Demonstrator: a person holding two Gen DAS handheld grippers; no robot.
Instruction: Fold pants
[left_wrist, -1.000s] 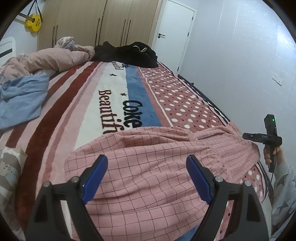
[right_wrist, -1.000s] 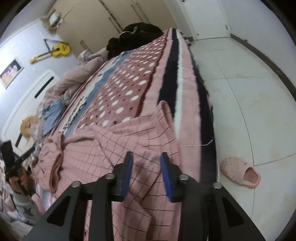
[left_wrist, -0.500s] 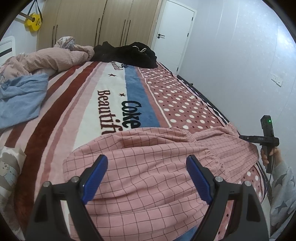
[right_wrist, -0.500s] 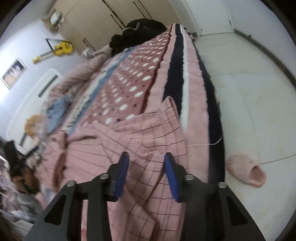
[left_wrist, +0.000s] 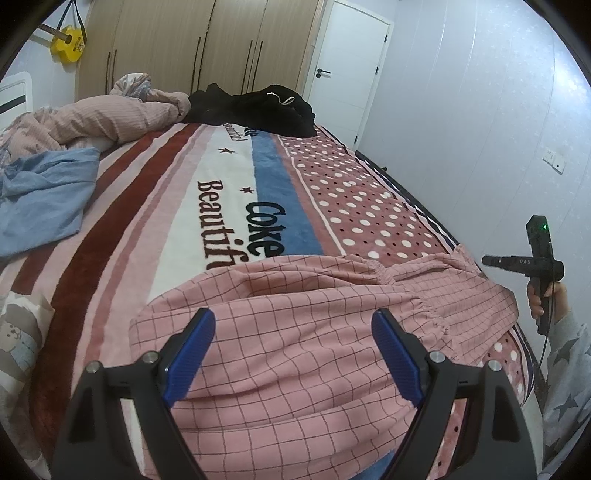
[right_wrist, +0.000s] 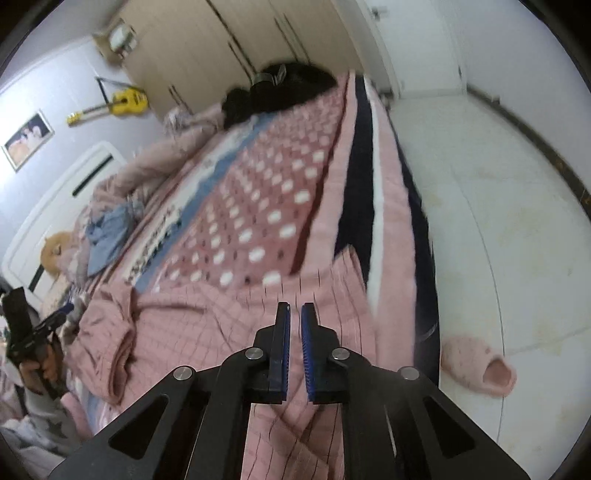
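The pink checked pants (left_wrist: 295, 332) are spread across the near end of the bed (left_wrist: 229, 192), on its striped and dotted blanket, with one edge reaching the bed's side above the floor (right_wrist: 498, 221). The left tool (left_wrist: 291, 350) is held wide apart above the cloth, and nothing is gripped by it. The right tool (right_wrist: 294, 321) has just been closed, and a fold of the pants seems to be pinched between its blue pads (right_wrist: 306, 354).
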